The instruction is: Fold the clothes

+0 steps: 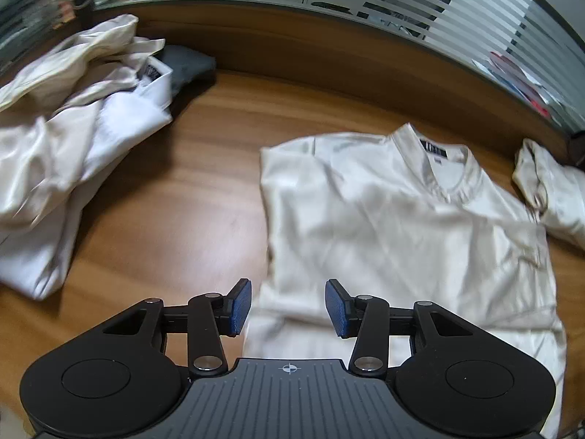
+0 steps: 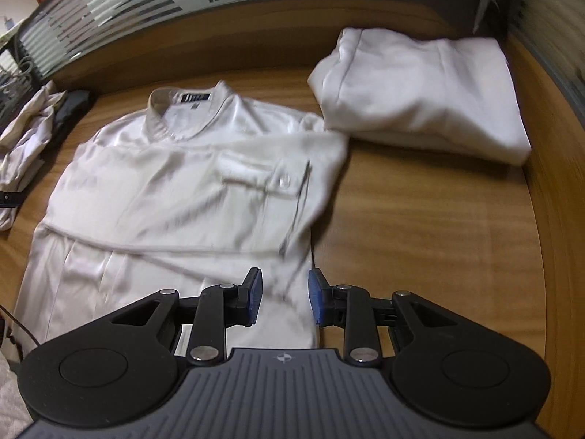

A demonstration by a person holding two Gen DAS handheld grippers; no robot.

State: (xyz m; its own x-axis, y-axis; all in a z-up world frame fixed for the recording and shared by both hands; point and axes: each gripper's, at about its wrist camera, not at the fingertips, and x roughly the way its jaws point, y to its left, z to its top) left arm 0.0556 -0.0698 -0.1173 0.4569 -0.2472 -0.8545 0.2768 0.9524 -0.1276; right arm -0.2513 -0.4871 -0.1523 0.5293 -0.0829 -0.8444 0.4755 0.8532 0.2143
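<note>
The cream shirt [image 2: 175, 190] lies flat on the wooden tabletop [image 2: 420, 226], collar at 12 o'clock, both sides and a cuffed sleeve already turned in across the chest, so the work stands midway: the width is folded, the length is not. The left hand-held gripper [image 1: 289, 305] hangs over the shirt's hem edge at 6 o'clock with its blue pads moderately wide and nothing between them. The right hand-held gripper [image 2: 285, 296] hovers over the opposite lower edge, its gap narrower, also empty. A folded stack [image 2: 420, 102] sits at 2 o'clock in the right wrist view; an unfolded heap [image 1: 73, 139] lies at 10 o'clock in the left. The next move likely calls for both to pinch the hem corners evenly and carry the bottom up toward the collar, keeping the slippery cloth from sliding.
</note>
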